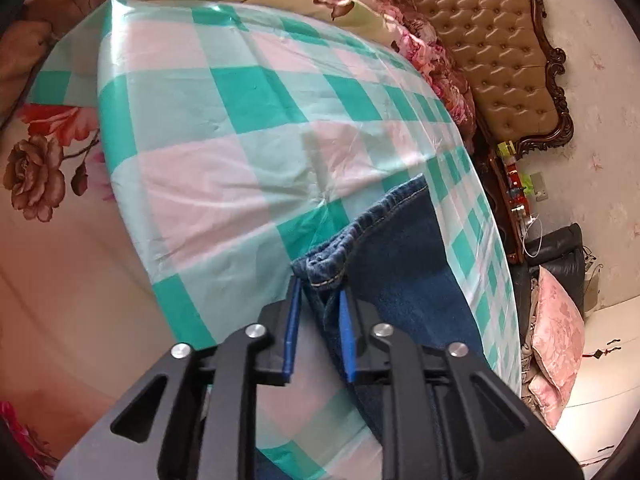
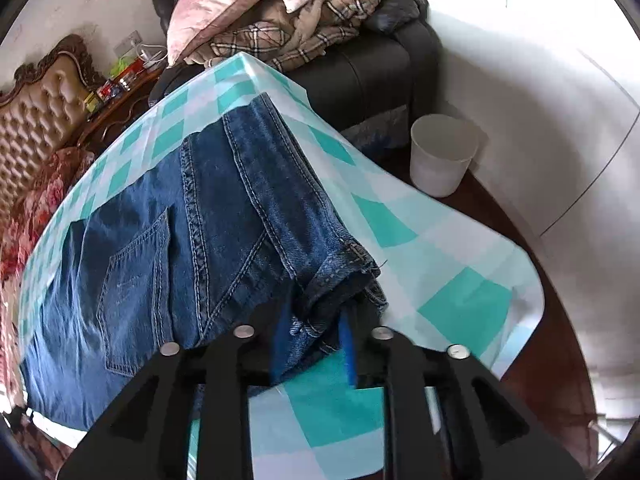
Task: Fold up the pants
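Observation:
Blue denim pants (image 2: 168,232) lie on a table covered with a teal and white checked cloth (image 2: 440,248), back pocket facing up. My right gripper (image 2: 316,328) has its blue pads on either side of the bunched waistband corner (image 2: 344,280) near the table's front edge. In the left wrist view, my left gripper (image 1: 320,292) is closed on the hem end of a pant leg (image 1: 328,264), with the leg (image 1: 400,264) running away to the right over the checked cloth (image 1: 224,128).
A bed with floral bedding (image 1: 44,160) and a tufted brown headboard (image 1: 496,48) stands beyond the table. A dark sofa (image 2: 360,76) piled with pillows and blankets stands behind. A white bin (image 2: 442,154) stands on the floor at the right.

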Tool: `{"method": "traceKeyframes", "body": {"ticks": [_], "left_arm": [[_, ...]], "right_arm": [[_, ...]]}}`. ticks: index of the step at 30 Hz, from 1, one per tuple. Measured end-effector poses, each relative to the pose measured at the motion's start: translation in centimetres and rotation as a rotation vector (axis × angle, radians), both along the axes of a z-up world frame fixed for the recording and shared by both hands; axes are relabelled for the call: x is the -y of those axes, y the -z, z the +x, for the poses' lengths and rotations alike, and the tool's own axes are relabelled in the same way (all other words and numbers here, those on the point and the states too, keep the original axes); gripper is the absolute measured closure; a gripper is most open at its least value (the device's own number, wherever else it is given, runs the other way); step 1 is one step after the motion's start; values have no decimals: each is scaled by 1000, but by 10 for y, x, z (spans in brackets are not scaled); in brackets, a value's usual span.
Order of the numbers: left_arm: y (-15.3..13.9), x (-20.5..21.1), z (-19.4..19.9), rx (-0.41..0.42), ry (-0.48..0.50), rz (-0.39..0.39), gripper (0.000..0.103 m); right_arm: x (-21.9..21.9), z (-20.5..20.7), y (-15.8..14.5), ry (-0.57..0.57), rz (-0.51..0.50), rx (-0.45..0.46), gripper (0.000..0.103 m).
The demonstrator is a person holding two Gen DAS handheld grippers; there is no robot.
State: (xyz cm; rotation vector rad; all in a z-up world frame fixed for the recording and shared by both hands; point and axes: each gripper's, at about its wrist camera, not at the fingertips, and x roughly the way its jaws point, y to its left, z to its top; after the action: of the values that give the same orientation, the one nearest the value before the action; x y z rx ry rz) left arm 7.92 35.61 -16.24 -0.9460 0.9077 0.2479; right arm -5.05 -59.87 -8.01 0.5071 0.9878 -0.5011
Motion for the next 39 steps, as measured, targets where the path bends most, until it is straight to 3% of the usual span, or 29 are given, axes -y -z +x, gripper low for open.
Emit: {"method": "traceKeyframes", "body": {"ticks": [1,2,4,8,12,18,19,20,21,23,28,34,35,37,39], "left_arm": [[-2,-1,-1,4,-6,6,79],[-5,-2,-4,11,-13,16,76],[-13,-4,-13,33,-34,49,71],[-32,4,-36,83,-58,119,60],[-50,25,-45,124,-16,223,55],[-73,72,-40,198,96,423,40],[-72,78,-38,199,114,430,39],[-70,82,-35,197,137,430,39],[-69,87,-34,187,165,429,39],[-65,96,-31,167,235,395,39],[-56,100,-34,156,250,365,39],[-52,114,-34,172,334,310,39],[-51,119,-35,178,350,301,39],[-49,122,-35,178,355,291,39],[-45,120,-34,174,341,277,40]], "right_arm": [[1,-2,-3,2,-1,6,75],[1,-5,-5,13,-4,6,53],[5,-12,-14,83,-97,-31,23],[14,-27,-26,142,-192,-50,24],[24,-39,-38,199,-162,10,29],[5,-12,-26,79,-141,16,33],[6,-6,-15,69,-131,0,42],[8,-3,-7,74,-103,-19,70],[11,-4,0,74,-35,-8,81],[9,-6,-1,77,-36,6,86],[-7,-15,-27,58,-81,27,88],[-1,-13,-22,107,-110,-19,87],[-2,-14,-24,133,-138,-30,83],[-16,-19,-36,135,-190,11,78],[-41,-15,-46,61,-226,56,76]]}}
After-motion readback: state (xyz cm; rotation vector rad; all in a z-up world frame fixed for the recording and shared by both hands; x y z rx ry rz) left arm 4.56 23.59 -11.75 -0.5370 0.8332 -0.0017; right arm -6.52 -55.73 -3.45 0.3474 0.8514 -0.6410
